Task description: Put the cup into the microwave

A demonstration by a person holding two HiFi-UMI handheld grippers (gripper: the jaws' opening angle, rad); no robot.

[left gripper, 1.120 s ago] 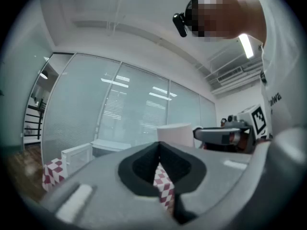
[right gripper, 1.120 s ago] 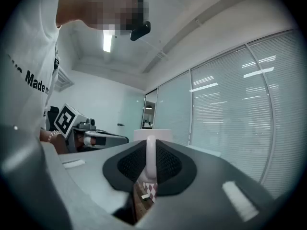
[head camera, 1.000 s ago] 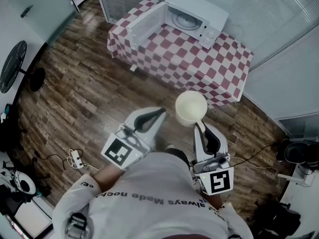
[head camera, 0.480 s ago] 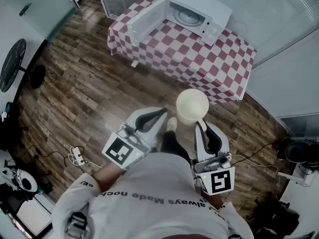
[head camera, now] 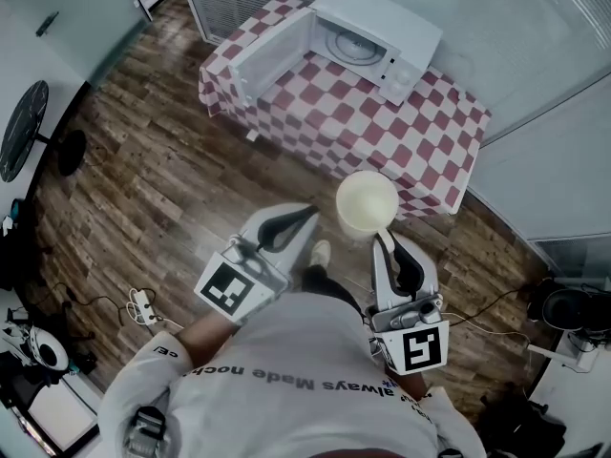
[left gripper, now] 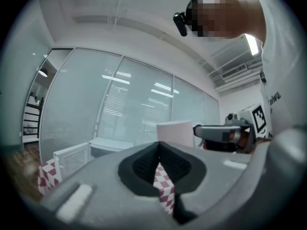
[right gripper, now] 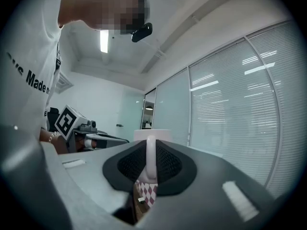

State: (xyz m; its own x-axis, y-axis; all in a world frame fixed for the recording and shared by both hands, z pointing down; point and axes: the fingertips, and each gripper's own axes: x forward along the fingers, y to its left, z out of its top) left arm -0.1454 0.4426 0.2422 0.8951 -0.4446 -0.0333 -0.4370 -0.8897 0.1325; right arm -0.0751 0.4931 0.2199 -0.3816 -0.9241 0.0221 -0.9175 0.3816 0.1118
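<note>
Two small changes over the last second: the checkered worktop point(head camera: 382, 132) carrying the microwave point(head camera: 377, 29) sits slightly nearer in the head view, and your shoe point(head camera: 320, 253) now shows between the tongs, so you seem to be walking the cup in. The cup point(head camera: 367, 205) stays over the floor point(head camera: 143, 189), just short of the worktop's near edge. Your right tongs point(head camera: 384, 239) pinch its handle point(right gripper: 150, 157); your left tongs point(head camera: 304, 216) are closed on nothing. The cup stands upright, long axis vertical, mouth up, handle pointing back at you.
</note>
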